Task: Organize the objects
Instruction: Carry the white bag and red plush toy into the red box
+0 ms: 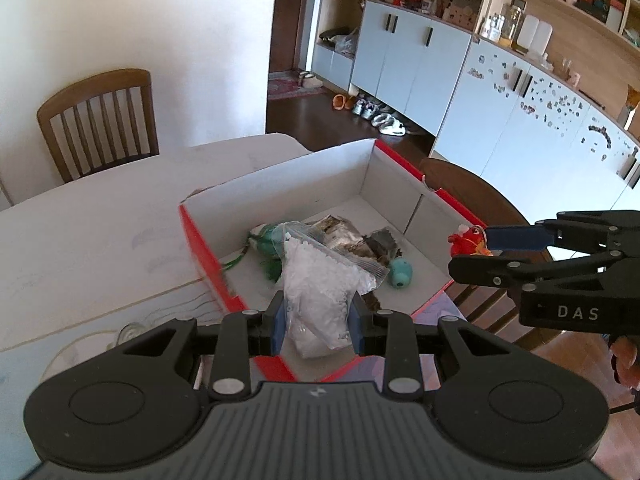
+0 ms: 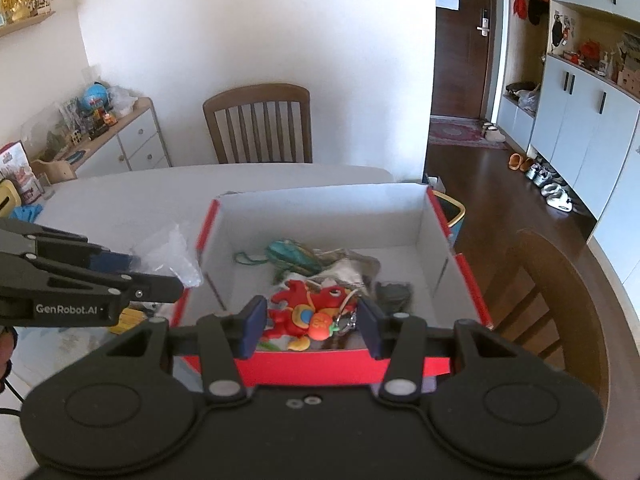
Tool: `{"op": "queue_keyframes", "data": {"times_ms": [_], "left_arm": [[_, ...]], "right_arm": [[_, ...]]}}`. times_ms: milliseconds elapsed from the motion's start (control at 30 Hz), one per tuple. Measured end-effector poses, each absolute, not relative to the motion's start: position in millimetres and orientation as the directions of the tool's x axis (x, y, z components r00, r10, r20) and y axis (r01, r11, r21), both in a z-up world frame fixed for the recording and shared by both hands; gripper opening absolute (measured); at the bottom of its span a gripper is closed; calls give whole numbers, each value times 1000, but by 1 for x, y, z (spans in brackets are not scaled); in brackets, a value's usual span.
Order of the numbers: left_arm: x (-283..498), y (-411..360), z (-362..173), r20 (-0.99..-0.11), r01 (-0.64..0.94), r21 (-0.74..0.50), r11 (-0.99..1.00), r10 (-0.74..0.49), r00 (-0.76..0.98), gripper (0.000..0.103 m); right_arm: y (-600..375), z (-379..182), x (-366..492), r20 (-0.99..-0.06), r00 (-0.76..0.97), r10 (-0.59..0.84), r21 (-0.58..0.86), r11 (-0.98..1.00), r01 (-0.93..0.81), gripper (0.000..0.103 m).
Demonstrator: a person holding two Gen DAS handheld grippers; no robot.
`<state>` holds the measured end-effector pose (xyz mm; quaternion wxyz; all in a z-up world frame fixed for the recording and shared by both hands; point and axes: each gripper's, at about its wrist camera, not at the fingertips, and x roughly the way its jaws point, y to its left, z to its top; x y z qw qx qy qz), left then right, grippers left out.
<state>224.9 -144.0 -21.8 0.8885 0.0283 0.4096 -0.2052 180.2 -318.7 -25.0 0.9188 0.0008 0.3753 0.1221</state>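
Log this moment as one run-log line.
left gripper: shut on bag | right gripper: shut on red toy | both near box

The box (image 2: pixel 328 364) is red outside, white inside. The bag (image 1: pixel 320 292) is clear, holding white granules. The toy (image 2: pixel 308 316) is red with orange and blue patches. The bench (image 1: pixel 100 208) is white; blue pads (image 2: pixel 252 326) on black fingers.

Left hand-held gripper (image 1: pixel 318 326) clamped on zip bag of white pellets (image 1: pixel 320 292), held over near end of red-edged cardboard box (image 1: pixel 200 240) on white tabletop (image 1: pixel 100 220). Inside box: teal toy (image 1: pixel 400 274), green tasselled item (image 1: pixel 266 242), brownish packets (image 1: pixel 344 236). At right, right hand-held gripper (image 1: pixel 480 246) pinching red dragon keychain (image 1: pixel 468 242).
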Motion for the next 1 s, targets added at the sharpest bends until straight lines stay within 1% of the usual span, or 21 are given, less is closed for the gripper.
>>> {"op": "queue_keyframes", "data": {"times_ms": [233, 533, 733, 1000], "left_arm": [[247, -182, -35, -767, 403, -99, 910, -328, 551, 30], [275, -222, -66, -822, 437, -52, 898, -287, 491, 30], [290, -235, -87, -857, 445, -37, 895, -258, 447, 30], [299, -242, -105, -885, 448, -35, 894, -236, 401, 30]], "right_arm": [[-341, -41, 204, -708, 677, 200, 73, 975, -212, 48], [-363, -72, 245, -754, 629, 188, 68, 975, -211, 48], [-365, -93, 265, -789, 581, 201, 88, 972, -217, 48], [-360, -112, 280, -818, 540, 199, 79, 968, -237, 48]]}}
